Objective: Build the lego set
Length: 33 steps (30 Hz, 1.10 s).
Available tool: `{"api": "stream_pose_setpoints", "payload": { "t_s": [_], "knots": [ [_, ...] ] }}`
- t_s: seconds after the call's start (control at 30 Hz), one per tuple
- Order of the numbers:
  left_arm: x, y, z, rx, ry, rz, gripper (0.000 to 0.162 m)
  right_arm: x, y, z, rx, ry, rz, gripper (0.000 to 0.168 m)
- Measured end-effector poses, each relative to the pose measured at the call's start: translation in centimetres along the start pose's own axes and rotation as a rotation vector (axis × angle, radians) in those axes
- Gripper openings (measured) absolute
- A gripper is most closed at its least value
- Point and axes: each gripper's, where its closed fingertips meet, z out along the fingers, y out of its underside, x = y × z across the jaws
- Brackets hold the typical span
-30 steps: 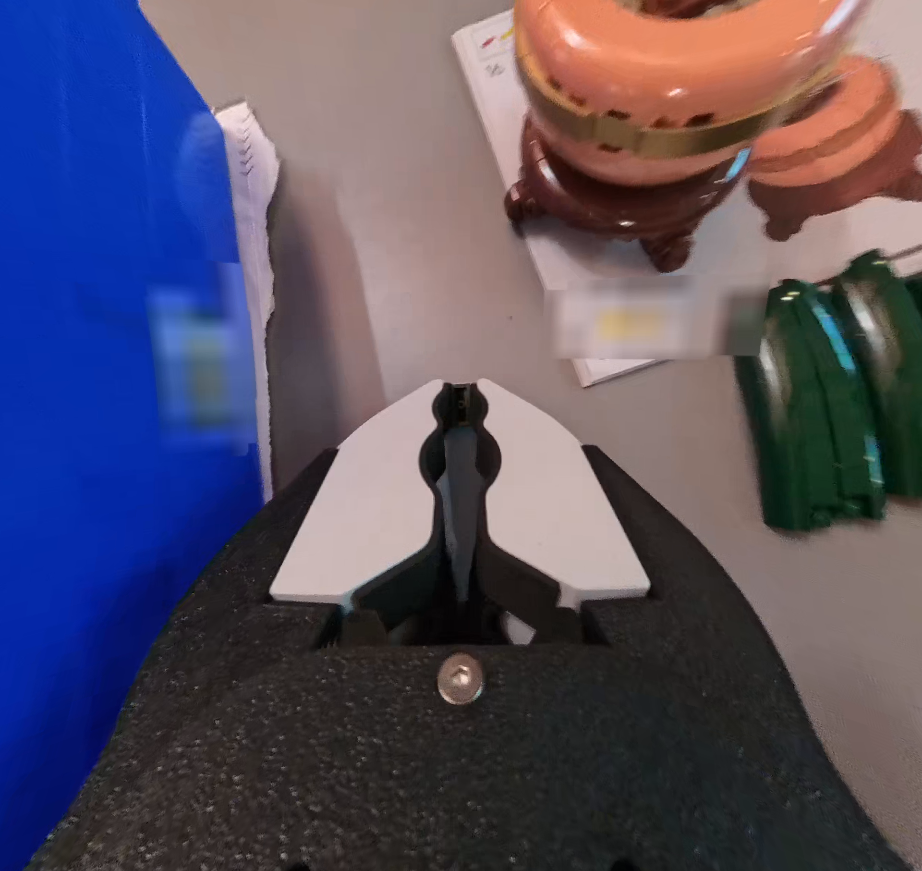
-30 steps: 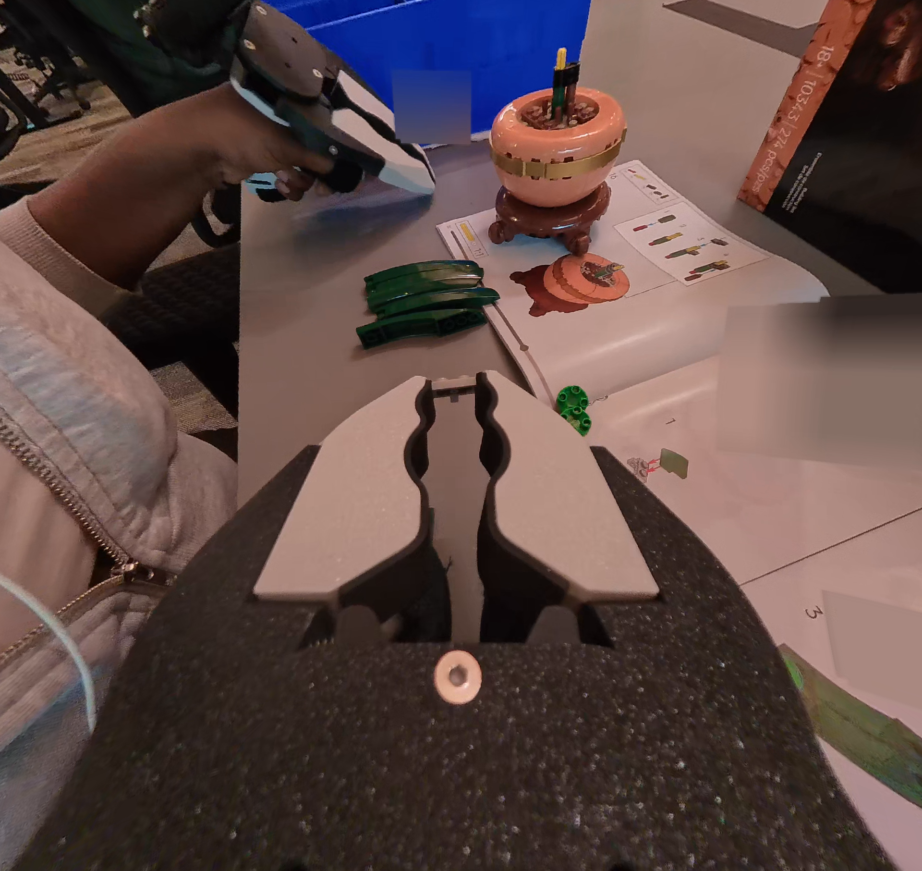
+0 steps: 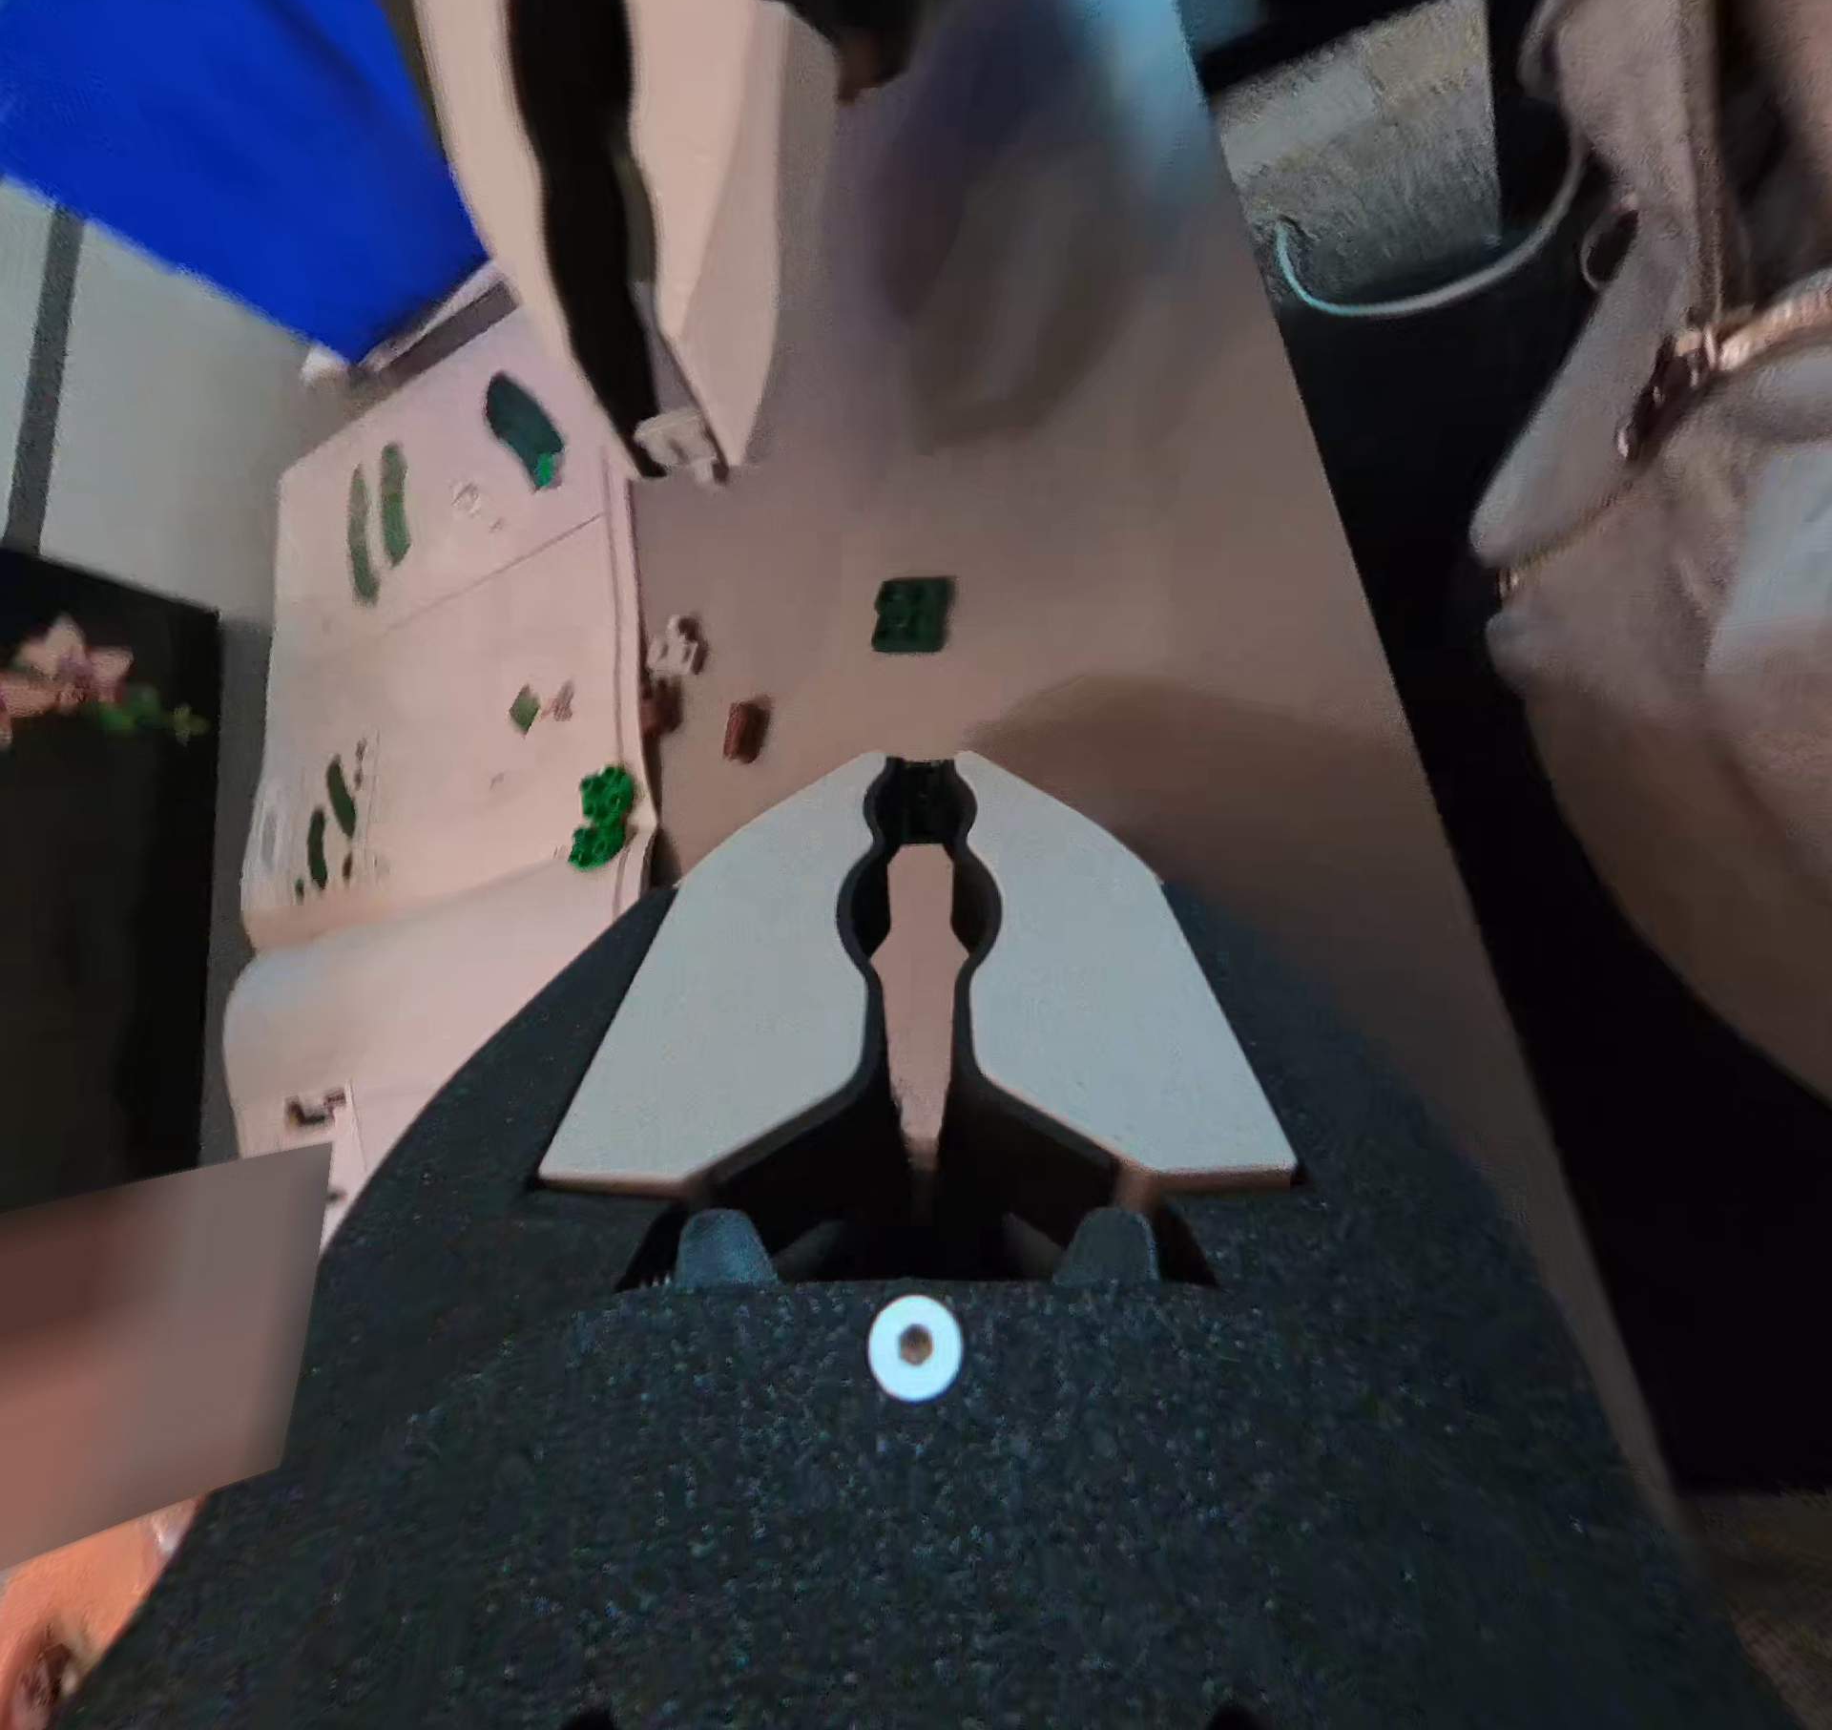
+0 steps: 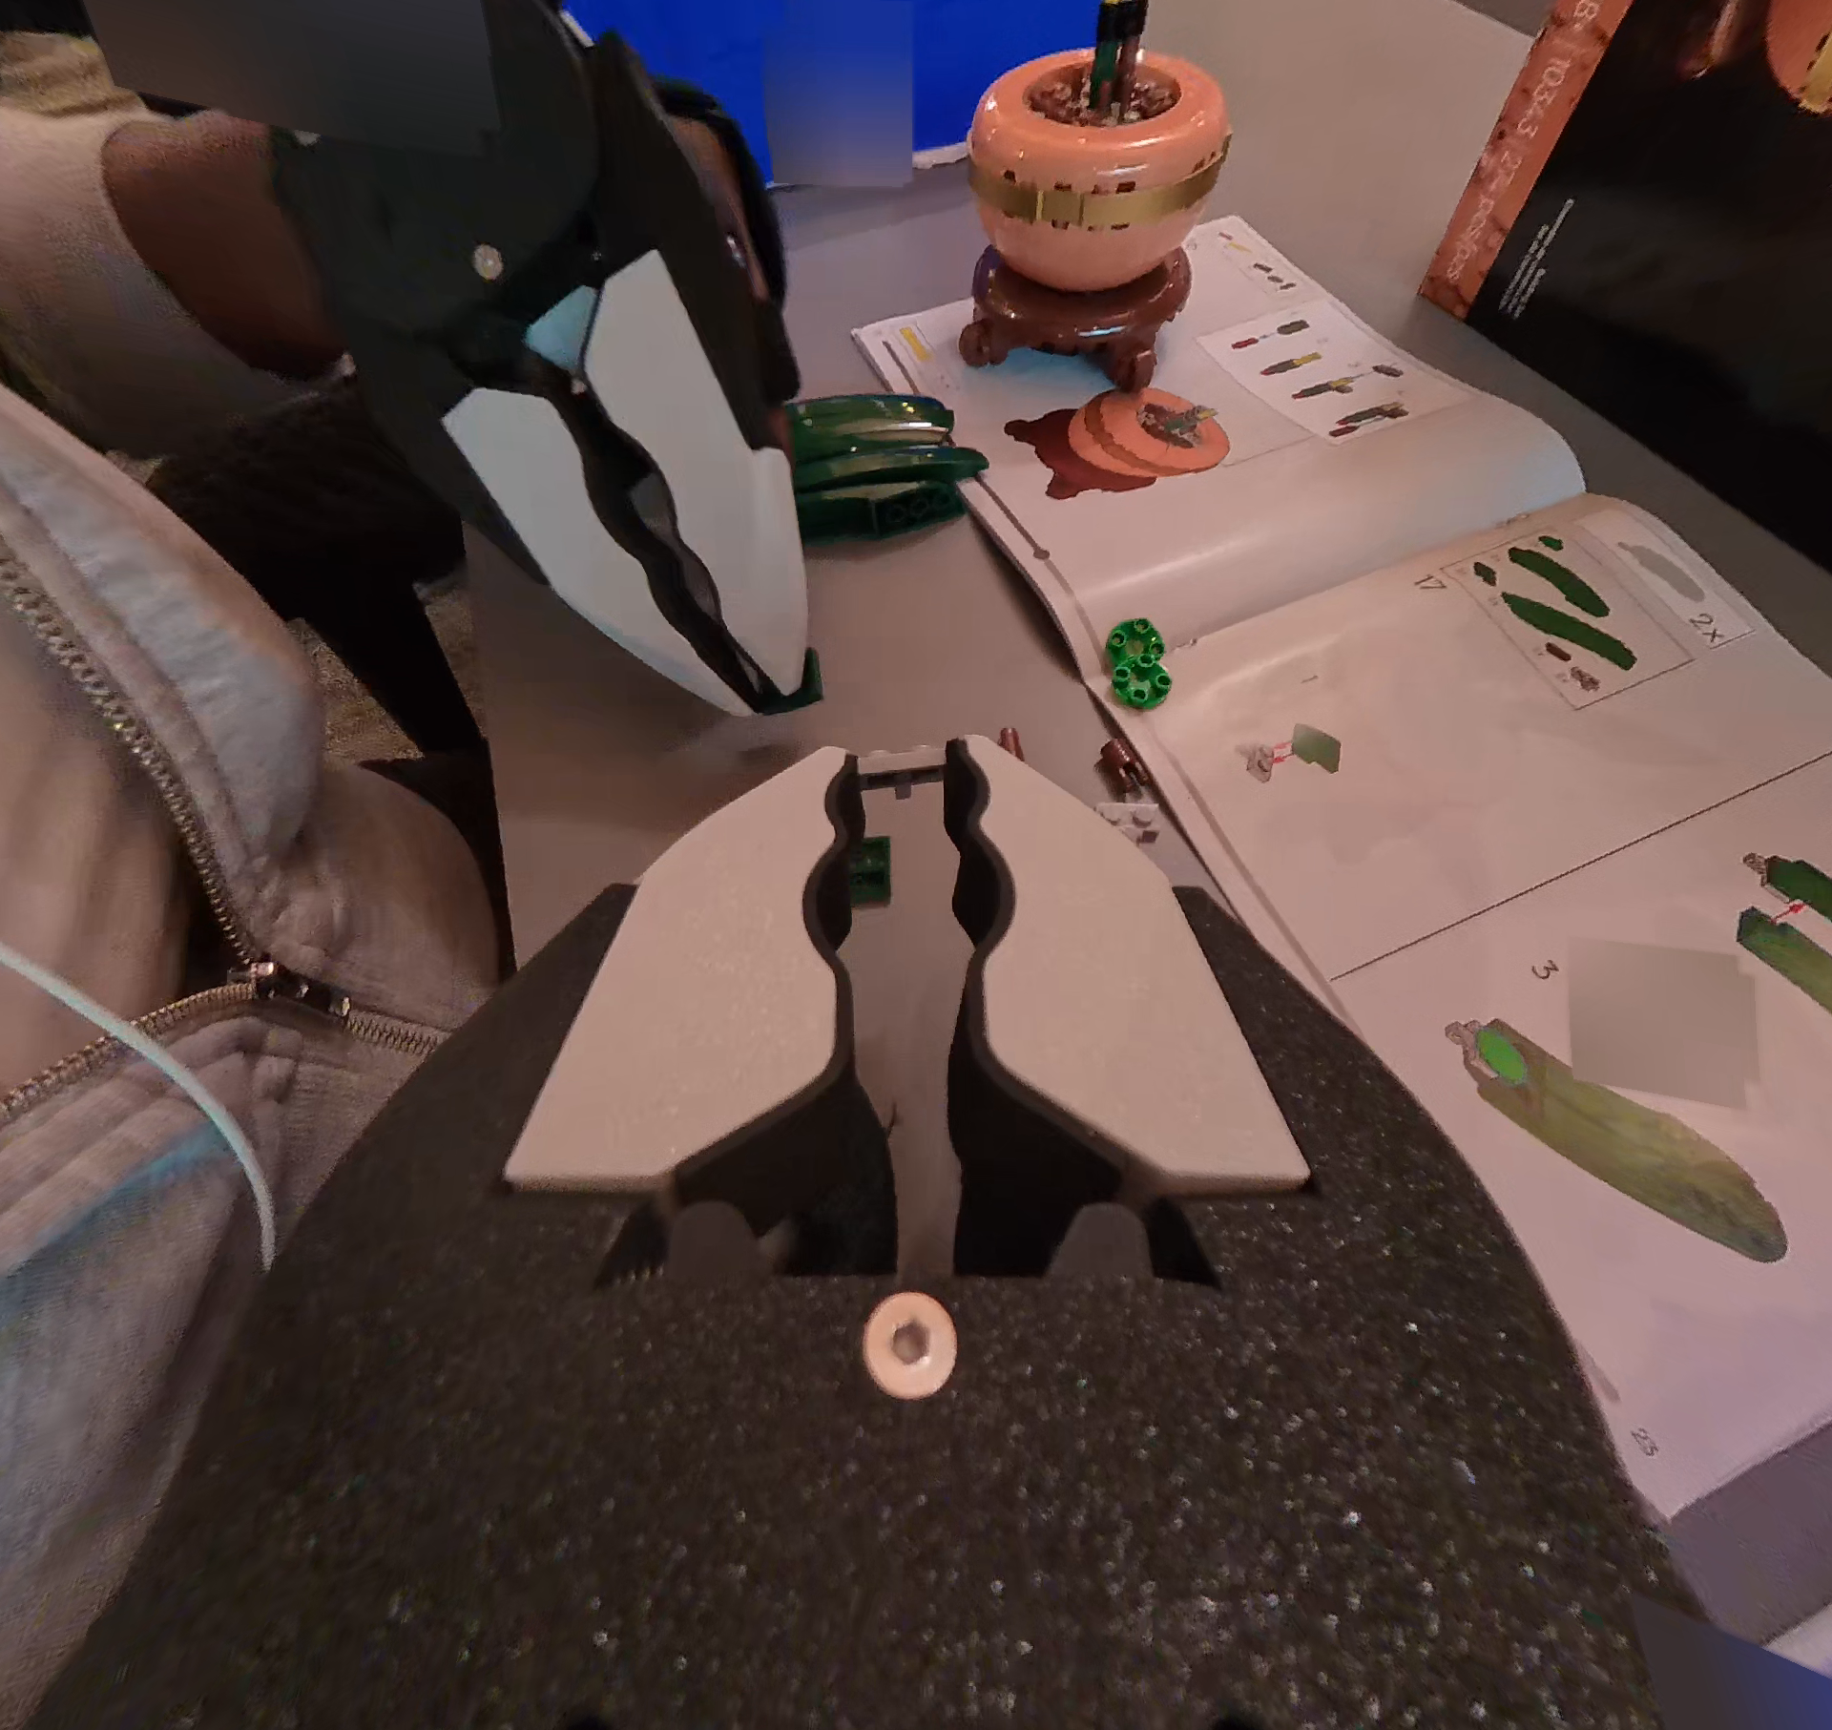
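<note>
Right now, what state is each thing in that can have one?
Left claw: closed on a green plate, tips pointing down.
Right claw: closed on a grey piece.
Pot: upright on its stand, stem planted.
Booklet: open, lying flat.
Leaves: stacked, loose.
Round green pieces: loose on the booklet's edge.
</note>
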Motion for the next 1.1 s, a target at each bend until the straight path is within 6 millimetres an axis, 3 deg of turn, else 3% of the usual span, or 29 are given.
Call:
{"api": "stream_pose_setpoints", "payload": {
  "t_s": [0.17, 0.2, 0.33, 0.43, 0.57, 0.67, 0.73, 1.1],
  "knots": [
    [0.5, 0.6, 0.3, -0.009, 0.132, 0.062, 0.009, -0.6, 0.9, 0.2, -0.031, -0.014, -0.012, 0.016],
    [0.5, 0.9, 0.3, -0.019, 0.136, 0.047, 0.019, -0.6, 1.0, 0.3, -0.03, -0.016, -0.008, 0.016],
    [0.3, 1.3, -0.5, -0.024, 0.091, -0.051, 0.034, -0.6, 1.3, 0.4, -0.029, -0.025, 0.004, 0.016],
    [0.6, 1.0, -1.2, 0.014, 0.068, -0.141, 0.026, -0.6, 1.3, 0.4, -0.027, -0.034, 0.009, 0.016],
    [1.1, 0.8, -0.7, 0.031, 0.104, -0.306, 0.038, -2.0, 0.6, 1.1, 0.0, -0.124, 0.016, 0.016],
    [-0.9, 2.0, -1.2, -0.049, -0.048, -0.368, 0.031, -2.4, 0.8, 1.7, -0.028, -0.131, -0.018, 0.016],
    [-1.1, 2.5, -1.7, -0.069, -0.081, -0.384, 0.024, -2.5, 0.9, 1.8, -0.024, -0.144, -0.01, 0.016],
    [-0.4, 3.7, -0.4, -0.175, 0.195, -0.058, 0.017, -3.0, 0.9, 2.0, -0.017, -0.152, 0.009, 0.016]
  ]
}}
